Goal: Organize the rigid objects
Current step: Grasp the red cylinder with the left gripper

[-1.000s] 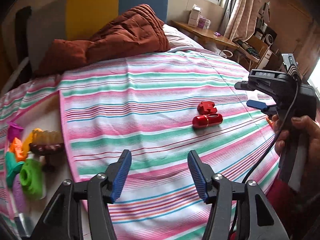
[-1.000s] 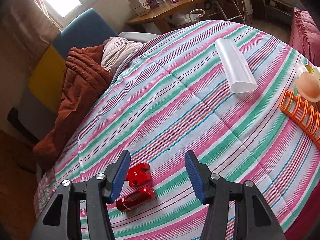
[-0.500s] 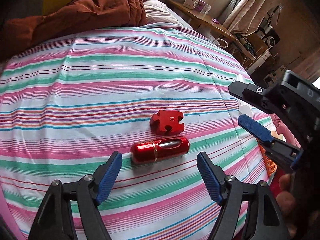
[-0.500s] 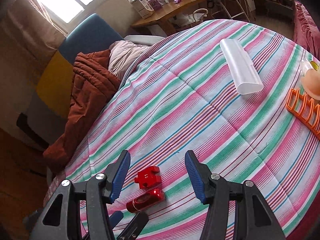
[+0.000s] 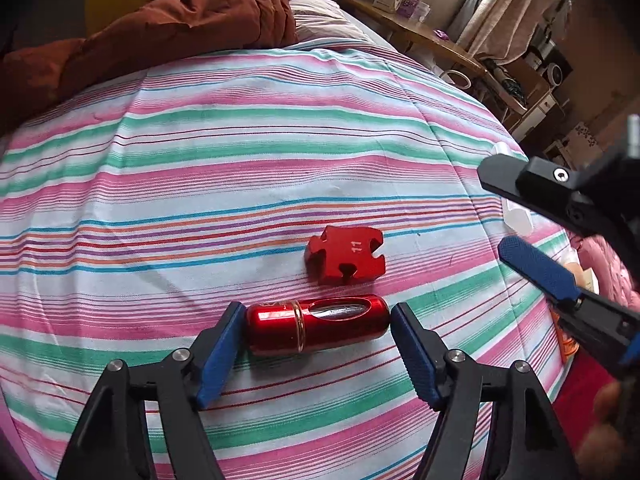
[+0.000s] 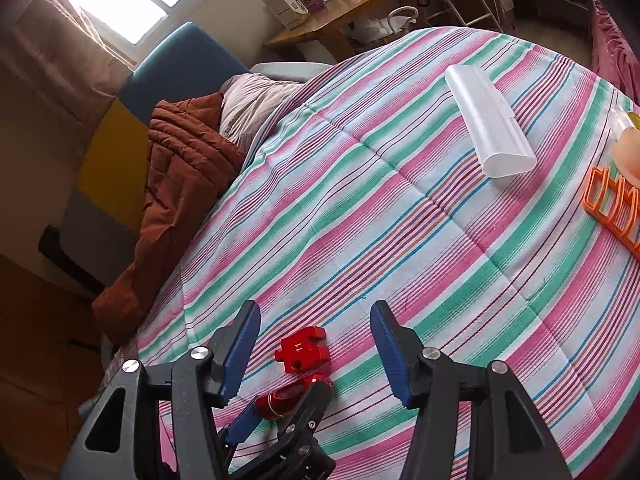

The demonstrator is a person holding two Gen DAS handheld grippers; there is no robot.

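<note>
A shiny red cylinder (image 5: 316,323) lies on its side on the striped bedspread (image 5: 240,152). My left gripper (image 5: 316,354) is open, its blue pads at either end of the cylinder, touching or nearly so. A red puzzle-piece block marked 11 (image 5: 346,256) lies just beyond it. My right gripper (image 6: 314,354) is open and empty, hovering above the block (image 6: 302,349); it shows at the right of the left wrist view (image 5: 532,236). The cylinder (image 6: 280,400) is partly hidden by the left gripper's fingers (image 6: 308,404).
A white plastic case (image 6: 490,120) lies far right on the bed. An orange rack (image 6: 612,208) and a peach object (image 6: 628,152) sit at the right edge. A brown quilt (image 6: 180,184) and pillow are at the headboard. A wooden desk (image 6: 344,4) stands beyond.
My left gripper has moved forward and down until its pads flank the red cylinder. My right gripper has shifted slightly, so the block now sits between its fingers in view.
</note>
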